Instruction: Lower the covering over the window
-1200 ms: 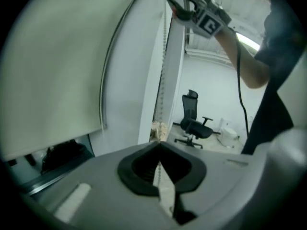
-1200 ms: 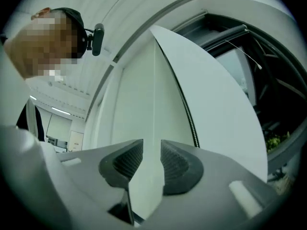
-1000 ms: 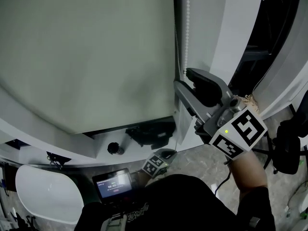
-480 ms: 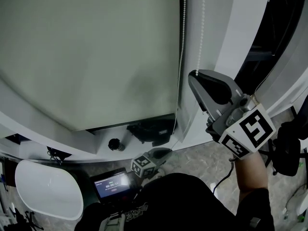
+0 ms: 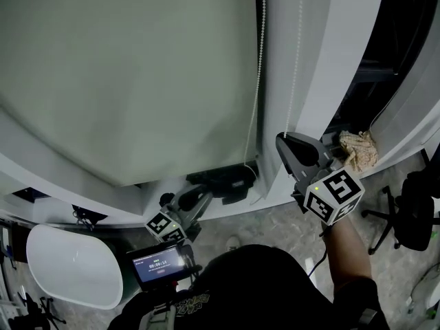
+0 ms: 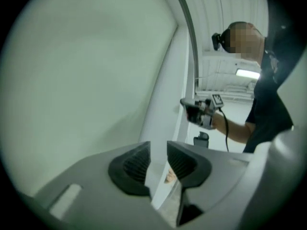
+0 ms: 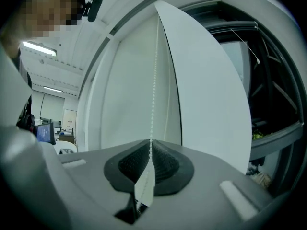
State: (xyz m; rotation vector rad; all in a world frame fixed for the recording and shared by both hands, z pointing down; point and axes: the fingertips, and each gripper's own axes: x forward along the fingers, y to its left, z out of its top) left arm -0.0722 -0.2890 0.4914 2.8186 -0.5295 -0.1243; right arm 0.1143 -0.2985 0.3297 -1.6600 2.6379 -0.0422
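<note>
White beaded pull chain [image 7: 152, 95] is pinched in just-closed jaws of my right gripper [image 7: 149, 153], left gripper [image 6: 158, 161] has jaws just opened & empty, pale grey-green fabric blind [image 5: 124, 81] hangs low, not fully down; jerky pull cd slip beads or snag chain.

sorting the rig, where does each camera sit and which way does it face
Head view: on the person's head, facing steeply down at the blind, chain, left gripper, right gripper and forearm.
Left gripper view: on the left gripper, facing the blind along its jaws, which have just been opening, nothing between; the person beyond.
Right gripper view: on the right gripper, facing the blind's edge along jaws shut on the chain; person at left.
Shared: head and left gripper views show the right gripper; head and right gripper views the chain.
</note>
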